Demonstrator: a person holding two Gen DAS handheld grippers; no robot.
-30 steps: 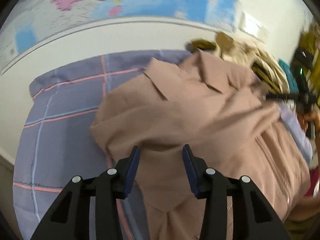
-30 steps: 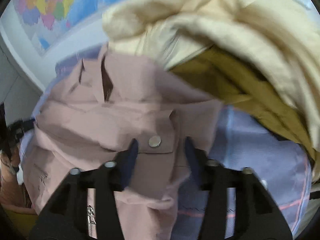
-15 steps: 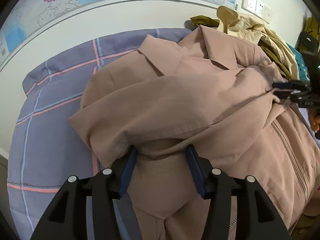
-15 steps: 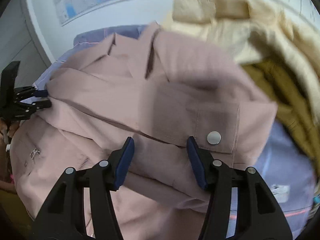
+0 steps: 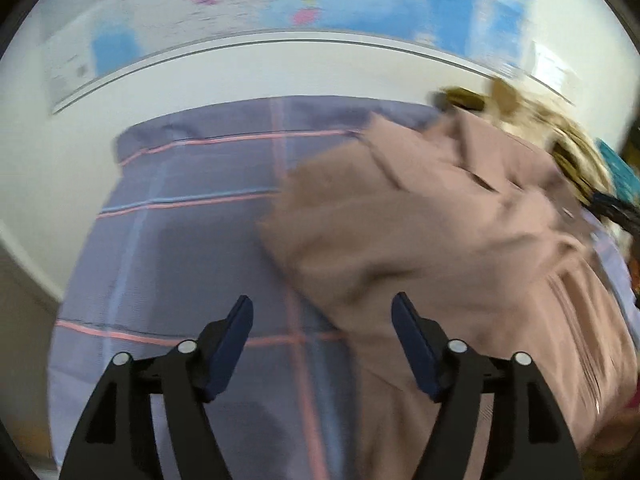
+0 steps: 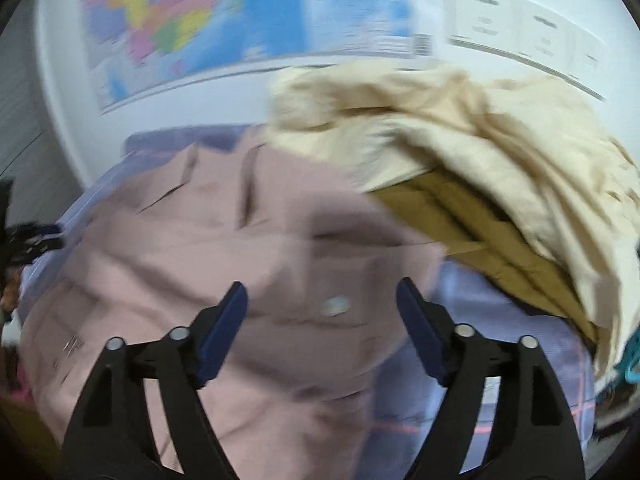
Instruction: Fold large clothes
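Note:
A dusty pink jacket [image 5: 440,232] with a collar and a zip lies partly folded on a purple checked bedsheet [image 5: 192,240]. My left gripper [image 5: 322,320] hangs over the jacket's left edge, its jaws opening, with cloth below them but no pad pressing on it. In the right wrist view the same pink jacket [image 6: 208,264] fills the middle, and a silver snap button [image 6: 336,306] sits on its flap. My right gripper [image 6: 320,308] is above that flap, its jaws opening and not touching the cloth. The picture is blurred in both views.
A heap of cream and mustard clothes [image 6: 480,152] lies at the jacket's right. A wall map [image 5: 320,0] hangs behind the bed. Wall sockets [image 6: 520,28] are at the upper right. Bare sheet [image 5: 180,320] stretches left of the jacket.
Both grippers have let go of the folded pink sleeves and their jaws stand much wider. The left view has swung left, so more bare sheet shows.

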